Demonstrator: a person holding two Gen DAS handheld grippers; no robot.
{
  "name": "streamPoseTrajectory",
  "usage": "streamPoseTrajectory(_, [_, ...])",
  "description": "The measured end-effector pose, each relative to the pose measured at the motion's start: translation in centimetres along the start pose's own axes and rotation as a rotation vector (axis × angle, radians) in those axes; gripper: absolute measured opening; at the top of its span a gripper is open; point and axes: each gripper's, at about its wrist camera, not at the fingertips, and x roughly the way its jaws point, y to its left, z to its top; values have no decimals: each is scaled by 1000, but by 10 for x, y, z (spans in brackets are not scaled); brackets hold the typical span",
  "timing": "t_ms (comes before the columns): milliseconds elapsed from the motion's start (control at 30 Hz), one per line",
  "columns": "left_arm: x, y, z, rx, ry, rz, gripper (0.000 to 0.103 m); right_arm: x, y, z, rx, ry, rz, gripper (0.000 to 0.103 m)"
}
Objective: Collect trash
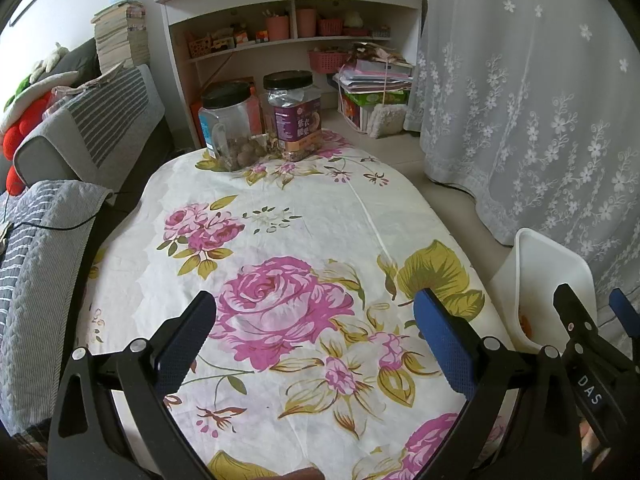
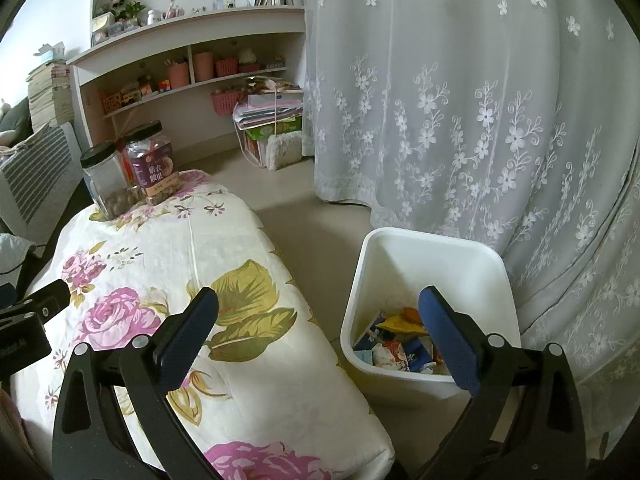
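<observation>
The left gripper (image 1: pixel 316 320) is hovering over the table (image 1: pixel 304 216) with its jaws spread wide and nothing between them. The right gripper (image 2: pixel 320 316) is likewise gaping, holding nothing, and is hanging over the gap between the table's right edge and the white bin (image 2: pixel 424 248) standing on the floor.

The trash (image 2: pixel 400 344), a heap of crumpled wrappers and small cartons in blue, yellow, orange and white, is lying at the bottom of the bin, partly hidden behind the right gripper's right finger.

A rose-patterned tablecloth (image 1: pixel 280 288) is covering the table. At the far end two black-lidded clear jars are standing side by side: the left jar (image 1: pixel 228 128) is showing round nuts at its bottom, and the purple-labelled jar (image 1: pixel 294 116) is standing just beside it on the right.

Beyond the table, a shelf unit (image 1: pixel 288 20) is carrying pink cups and baskets. A lace curtain (image 2: pixel 480 120) is hanging close behind the bin on the right, and a grey striped sofa (image 1: pixel 92 128) is sitting on the left.
</observation>
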Motion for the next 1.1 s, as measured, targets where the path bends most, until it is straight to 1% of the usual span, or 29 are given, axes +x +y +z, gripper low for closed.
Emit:
streamPoseTrajectory(167, [-1, -1, 1, 3, -5, 0, 96, 1, 0, -2, 0, 7, 0, 96])
streamPoseTrajectory(267, [-2, -2, 3, 3, -21, -15, 96, 3, 0, -3, -1, 17, -2, 96])
streamPoseTrajectory(400, [-10, -8, 3, 22, -52, -39, 91, 2, 2, -3, -5, 21, -3, 96])
streamPoseTrajectory(467, [-11, -10, 3, 31, -58, -53, 82, 2, 3, -3, -5, 22, -4, 96])
streamPoseTrajectory(500, [-11, -11, 3, 36, -57, -56, 79, 2, 3, -4, -5, 23, -3, 96])
streamPoseTrajectory(533, [-10, -11, 1, 36, -55, -57, 79, 2, 3, -3, -5, 24, -3, 96])
streamPoseTrajectory(667, [-2, -10, 2, 21, -26, -76, 79, 2, 3, -2, -4, 19, -3, 96])
streamPoseTrajectory(767, [-2, -10, 1, 24, -26, -78, 79, 2, 3, -2, -2, 17, -2, 96])
streamPoseTrajectory(900, [0, -11, -1, 37, -26, -78, 90, 0, 4, -1, 2, 11, -1, 96])
streamPoseTrajectory(967, [-2, -14, -2, 48, -37, -64, 94, -1, 5, -1, 1, 7, 0, 96])
streamPoseTrajectory(1100, [-6, -16, -4, 59, -59, -46, 95, -1, 7, 0, -6, 5, -2, 96])
